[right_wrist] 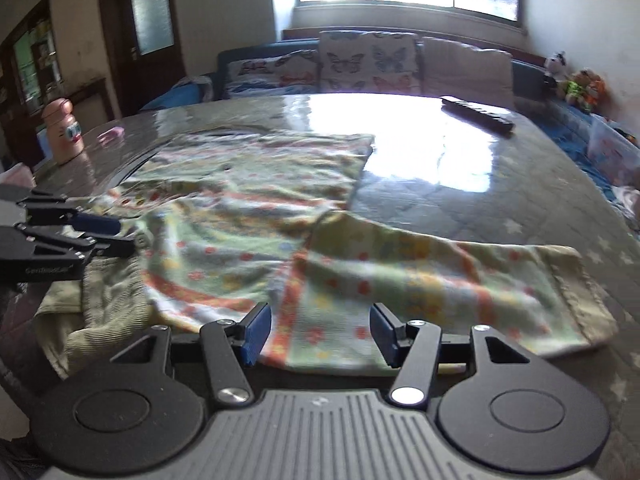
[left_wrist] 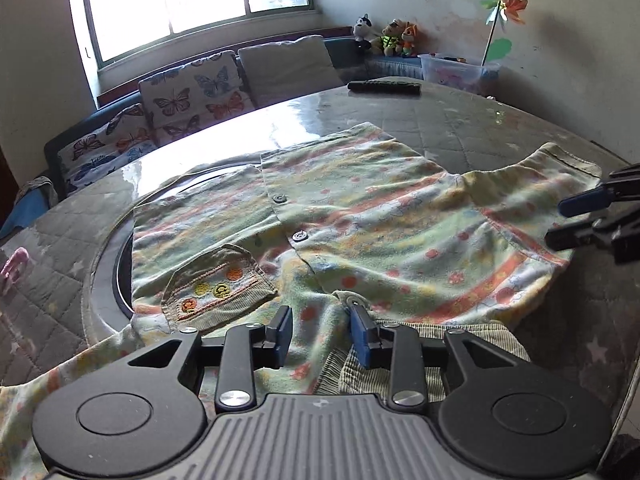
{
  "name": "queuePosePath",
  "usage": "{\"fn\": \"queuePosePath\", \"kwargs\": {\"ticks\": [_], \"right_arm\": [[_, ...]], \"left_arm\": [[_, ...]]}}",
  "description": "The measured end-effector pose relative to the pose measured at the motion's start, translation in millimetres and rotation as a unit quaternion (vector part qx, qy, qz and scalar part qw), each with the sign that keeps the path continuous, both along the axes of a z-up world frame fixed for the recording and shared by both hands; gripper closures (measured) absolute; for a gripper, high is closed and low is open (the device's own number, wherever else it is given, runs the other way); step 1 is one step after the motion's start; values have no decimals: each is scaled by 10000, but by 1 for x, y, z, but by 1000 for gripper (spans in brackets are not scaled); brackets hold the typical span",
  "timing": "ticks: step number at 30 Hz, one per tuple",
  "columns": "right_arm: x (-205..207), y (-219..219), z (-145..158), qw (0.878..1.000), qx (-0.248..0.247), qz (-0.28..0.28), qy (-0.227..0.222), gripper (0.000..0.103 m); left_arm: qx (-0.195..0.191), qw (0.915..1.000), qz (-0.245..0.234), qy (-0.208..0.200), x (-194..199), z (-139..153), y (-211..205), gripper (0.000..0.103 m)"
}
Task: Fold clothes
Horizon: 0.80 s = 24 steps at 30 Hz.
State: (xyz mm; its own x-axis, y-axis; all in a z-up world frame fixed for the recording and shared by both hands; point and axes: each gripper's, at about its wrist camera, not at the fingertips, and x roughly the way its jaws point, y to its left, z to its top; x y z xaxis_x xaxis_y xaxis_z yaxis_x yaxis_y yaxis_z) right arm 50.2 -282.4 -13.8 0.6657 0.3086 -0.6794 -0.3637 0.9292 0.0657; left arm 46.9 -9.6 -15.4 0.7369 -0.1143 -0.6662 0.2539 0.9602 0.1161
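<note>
A small patterned child's shirt [left_wrist: 360, 216] with snap buttons, a corduroy pocket [left_wrist: 218, 286] and a corduroy collar [left_wrist: 400, 364] lies spread on the table; it also shows in the right wrist view [right_wrist: 248, 216]. My left gripper [left_wrist: 320, 330] is open over the neck edge, cloth between its fingers but not pinched. My right gripper [right_wrist: 318, 330] is open over the near edge of the right sleeve [right_wrist: 440, 280]. The right gripper shows at the right edge of the left wrist view [left_wrist: 572, 220], the left gripper at the left edge of the right wrist view [right_wrist: 116, 236].
The round table [left_wrist: 460, 128] has a quilted cover under glass. A black remote [left_wrist: 384, 87] lies at its far side. A pink bottle [right_wrist: 64, 132] and a small pink item [right_wrist: 110, 134] stand far left. A sofa with butterfly cushions [left_wrist: 192, 96] is behind.
</note>
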Motion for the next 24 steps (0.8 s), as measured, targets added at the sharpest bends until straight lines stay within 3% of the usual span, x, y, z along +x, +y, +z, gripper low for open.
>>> {"fn": "queuePosePath", "kwargs": {"ticks": [4, 8, 10, 13, 18, 20, 22, 24], "right_arm": [[7, -34, 1, 9970, -72, -756, -175, 47], [19, -83, -8, 9817, -120, -1889, -206, 47], [23, -105, -11, 9707, -55, -2390, -219, 47], [28, -125, -16, 9599, -33, -2797, -207, 47], [34, -135, -24, 9546, -13, -2973, -180, 50], [33, -132, -25, 9538, -34, -2997, -219, 61], [33, -132, -25, 9539, 31, -2991, -245, 81], [33, -132, -22, 9551, 163, -2948, -249, 94]], "left_arm": [[-20, 9999, 82, -99, -2, 6, 2, 50], [-44, 9996, 197, -178, -4, 10, 5, 35], [-35, 9995, 255, -194, -5, 10, 6, 32], [-23, 9992, 344, -218, -6, 11, 8, 26], [-19, 9987, 443, -243, -8, 12, 10, 17], [-28, 9986, 476, -249, -9, 12, 10, 14], [-30, 9984, 496, -256, -10, 13, 11, 13], [-31, 9983, 516, -265, -11, 13, 12, 12]]}}
